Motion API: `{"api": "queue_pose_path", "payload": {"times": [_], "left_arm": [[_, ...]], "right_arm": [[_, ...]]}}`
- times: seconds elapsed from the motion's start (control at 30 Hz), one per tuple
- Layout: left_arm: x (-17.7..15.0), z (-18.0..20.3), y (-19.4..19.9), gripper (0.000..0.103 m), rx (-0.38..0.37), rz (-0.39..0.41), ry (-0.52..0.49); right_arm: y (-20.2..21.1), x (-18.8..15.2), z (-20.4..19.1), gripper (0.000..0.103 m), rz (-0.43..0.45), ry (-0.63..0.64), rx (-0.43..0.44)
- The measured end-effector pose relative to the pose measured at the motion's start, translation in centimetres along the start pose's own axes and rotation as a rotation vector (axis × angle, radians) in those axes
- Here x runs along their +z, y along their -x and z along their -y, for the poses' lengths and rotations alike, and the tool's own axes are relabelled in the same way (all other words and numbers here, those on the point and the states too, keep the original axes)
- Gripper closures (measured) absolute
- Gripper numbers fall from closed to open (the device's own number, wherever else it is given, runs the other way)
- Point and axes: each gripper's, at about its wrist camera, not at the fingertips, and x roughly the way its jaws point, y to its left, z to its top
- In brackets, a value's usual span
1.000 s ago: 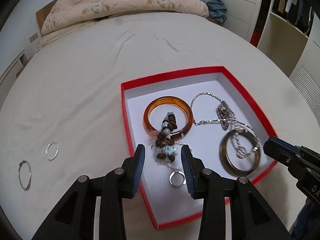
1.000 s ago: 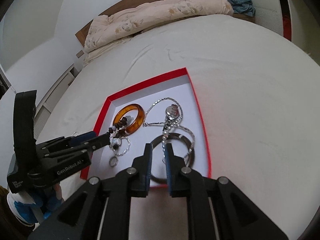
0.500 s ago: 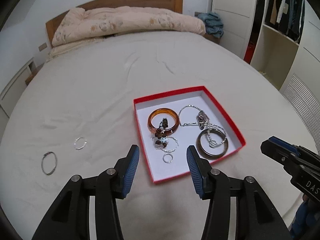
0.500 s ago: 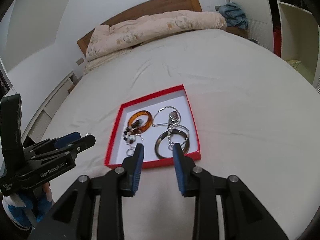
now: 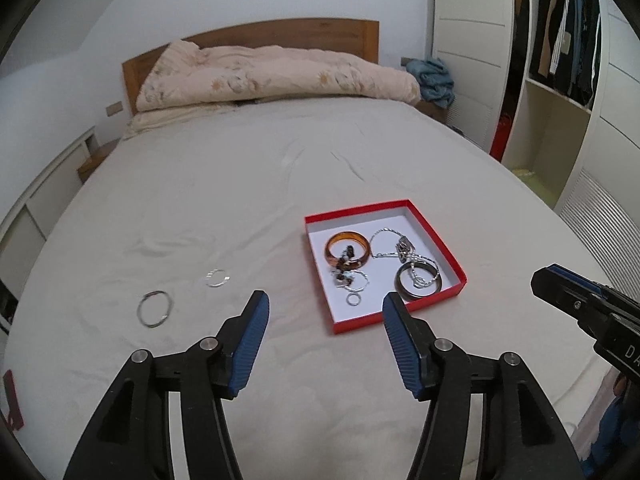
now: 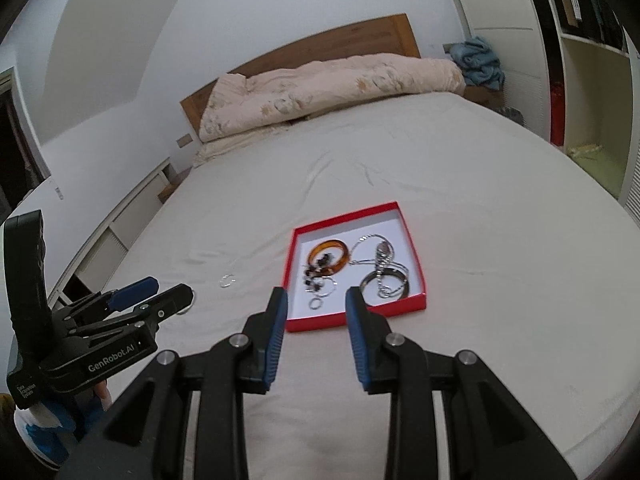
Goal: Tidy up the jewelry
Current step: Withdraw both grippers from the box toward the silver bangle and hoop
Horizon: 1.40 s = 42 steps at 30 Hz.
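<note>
Two loose rings lie on the bed sheet (image 5: 280,184), outside the box, and both are still mine to gather.

Item, far left: thin wire hoop (image 5: 154,308), flat on the sheet. I judge it very light, springy and slippery, with little height to catch. Best taken across the wire at one edge, pads pressing slightly into the soft sheet.

Item, next right: small silver ring (image 5: 217,278), also flat, apart from the hoop. Likely light and hard; it could skid or sink into the fabric if nudged.

Item, my left claw (image 5: 324,314): jaws spread wide, holding nothing, hanging above the sheet between the rings and the box, pointing toward the headboard.

Item, red box (image 5: 436,236), right of the rings, holding:
- amber bangle (image 5: 347,245), stiff, probably brittle;
- beaded strand (image 5: 344,270) draped over its near edge, limp;
- small ring (image 5: 353,299) near the front wall;
- silver chain (image 5: 390,252), limp and apt to tangle, trailing into the
- dark bangle (image 5: 418,286).

Item, my right claw (image 6: 316,306): jaws parted, empty, raised in front of the box's near wall, aimed down along the bed.
</note>
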Motion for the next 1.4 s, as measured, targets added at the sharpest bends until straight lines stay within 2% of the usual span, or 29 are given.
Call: {"api": "queue_pose_path", "payload": {"times": [0.53,0.7,1.03,1.2,1.4], "left_arm": [[-2.9,-5.5,9.7,0.032,0.108,0.113,0.113],[-4.1,-7.3,11.6,0.029,0.143,0.134,0.143],[-6.9,-10.2,14.5,0.028,0.276,0.171,0.169],[-7.9,-11.4,14.5,0.028,0.284,0.171,0.192],[-8.4,-12.4,14.2,0.028,0.301,0.168,0.203]], "right_arm": [[6.8,-1.1,-8.3,0.074,0.077,0.101,0.048],[7.7,-2.0,-10.7,0.067,0.094,0.126,0.062],[7.1,-4.3,-12.5,0.066,0.058,0.147,0.092],[5.8,-5.0,-12.6,0.065,0.021,0.144,0.092],[4.2,-5.4,-13.1,0.058,-0.01,0.154,0.093]]}}
